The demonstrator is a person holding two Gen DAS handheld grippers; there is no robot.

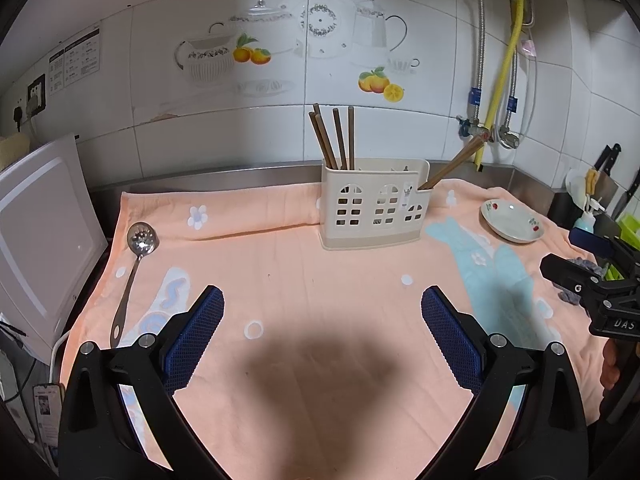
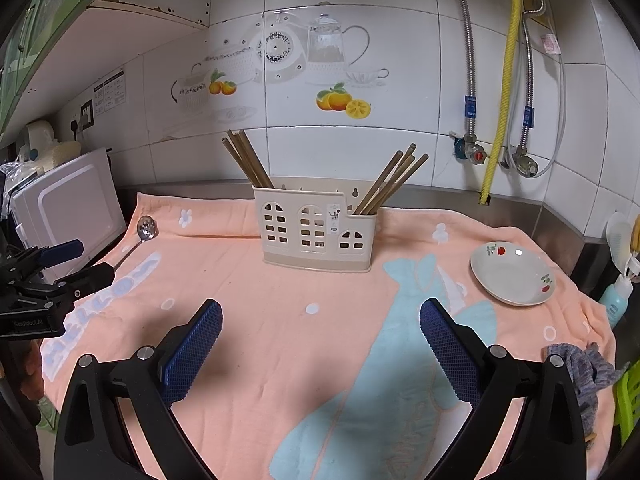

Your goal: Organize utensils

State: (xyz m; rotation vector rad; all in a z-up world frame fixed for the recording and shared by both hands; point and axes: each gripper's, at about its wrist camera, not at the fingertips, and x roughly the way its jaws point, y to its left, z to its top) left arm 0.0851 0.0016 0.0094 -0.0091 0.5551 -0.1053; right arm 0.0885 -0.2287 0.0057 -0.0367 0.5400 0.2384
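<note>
Hovering above the peach-coloured towel [image 1: 304, 280] with its pale-blue fish print, the left gripper [image 1: 322, 300] and right gripper [image 2: 321, 312] both have their jaws spread wide and hold nothing. The cream plastic utensil caddy [image 2: 316, 232] stands upright at the towel's rear, brown wooden chopsticks [image 2: 246, 160] leaning in its end compartments. The perforated steel ladle [image 1: 134, 264] lies flat near the towel's left edge, well apart from the white floral dish [image 2: 514, 276].

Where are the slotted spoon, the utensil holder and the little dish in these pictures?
slotted spoon [image 1: 142, 239]: left wrist view, on its perforated bowl.
utensil holder [image 2: 316, 232]: right wrist view, on its front wall with the window cut-outs.
dish [image 2: 513, 276]: right wrist view, on its bare white inside.
</note>
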